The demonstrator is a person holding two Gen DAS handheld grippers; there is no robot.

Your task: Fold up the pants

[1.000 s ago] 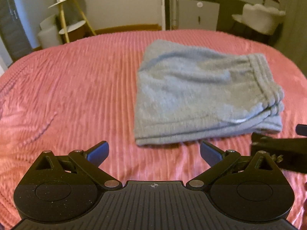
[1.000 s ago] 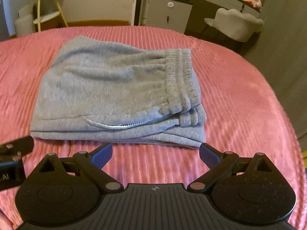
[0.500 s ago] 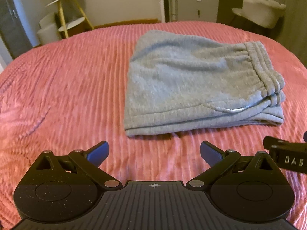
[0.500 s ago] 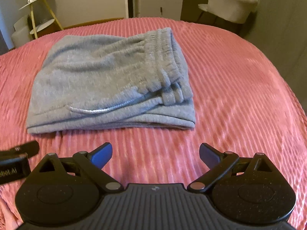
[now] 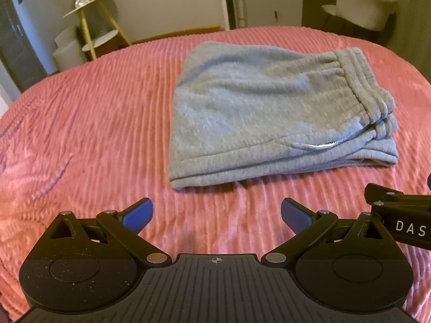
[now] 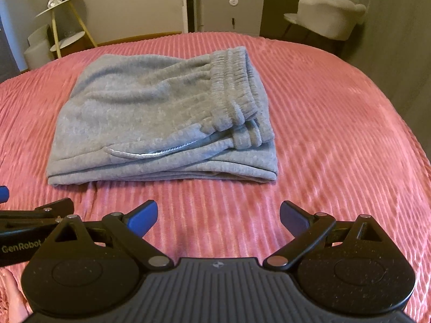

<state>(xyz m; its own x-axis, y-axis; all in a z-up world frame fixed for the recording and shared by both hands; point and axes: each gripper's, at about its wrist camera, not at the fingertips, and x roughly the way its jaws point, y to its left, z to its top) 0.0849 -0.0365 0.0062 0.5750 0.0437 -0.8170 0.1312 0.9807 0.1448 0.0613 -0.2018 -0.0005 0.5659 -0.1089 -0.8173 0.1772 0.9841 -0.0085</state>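
The left gripper (image 5: 215, 212), black with blue-padded tips, has its jaws spread wide and empty, hovering over bare bedspread near the camera. The right gripper (image 6: 218, 215), of the same build, is likewise released and holds nothing. Each shows at the edge of the other's view, so the two hang side by side, near one another and clear of the cloth.

Beyond them, in the middle of the ribbed pink bedspread (image 5: 94, 123), lie the soft grey fleece pants (image 6: 150, 118), folded into a compact, roughly square bundle. The gathered elastic waistband (image 6: 237, 80) runs along the right side, a pale zip or piping line (image 6: 150, 154) shows near the front edge, and several layers stack up along that near edge.

Over the last second the bundle has kept its shape, while both views have shifted: the pants sit a little farther away and more centred than a second ago, and the grippers have stayed open throughout. That reads as a drawing back after letting go. My judgement is that the folding is finished, or all but; the stacked layers look even, with only a slight splay at the near right corner

Far behind are a gold-legged side table (image 5: 89, 27) and a pale cushioned chair (image 6: 331, 18)
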